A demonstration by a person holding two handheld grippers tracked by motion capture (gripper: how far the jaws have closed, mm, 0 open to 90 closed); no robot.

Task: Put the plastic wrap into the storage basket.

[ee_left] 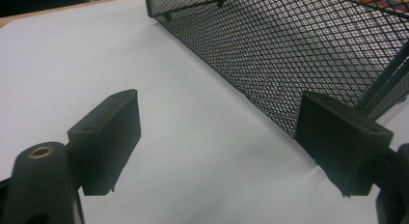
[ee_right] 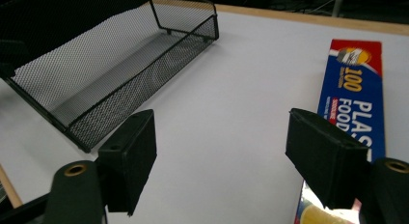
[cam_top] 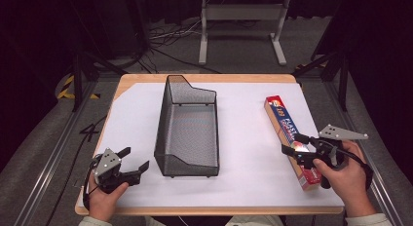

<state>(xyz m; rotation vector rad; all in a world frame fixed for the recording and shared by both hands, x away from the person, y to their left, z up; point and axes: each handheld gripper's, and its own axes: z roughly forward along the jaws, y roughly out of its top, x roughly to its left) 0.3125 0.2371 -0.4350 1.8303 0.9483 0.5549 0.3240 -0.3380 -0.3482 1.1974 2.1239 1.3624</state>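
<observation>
Open right hand-held gripper [cam_top: 298,149] over box [cam_top: 287,126] near table edge [cam_top: 336,204]

Lab recording bay: wooden worktop [cam_top: 131,80] under white sheet, aluminium frame rails [cam_top: 48,158], loose floor cables [cam_top: 165,38], hazard tape [cam_top: 65,87], dark surroundings.

Glossy cardboard box [cam_top: 292,138], black wire-mesh metal basket [cam_top: 187,128], matt white tabletop [cam_top: 243,153].

Left gripper [cam_top: 130,162] and right gripper [cam_top: 295,149]: black bodies, rectangular black pads, brass-ringed screw holes, grey triangular top plates, black cables. Pale sleeve cuffs.
</observation>
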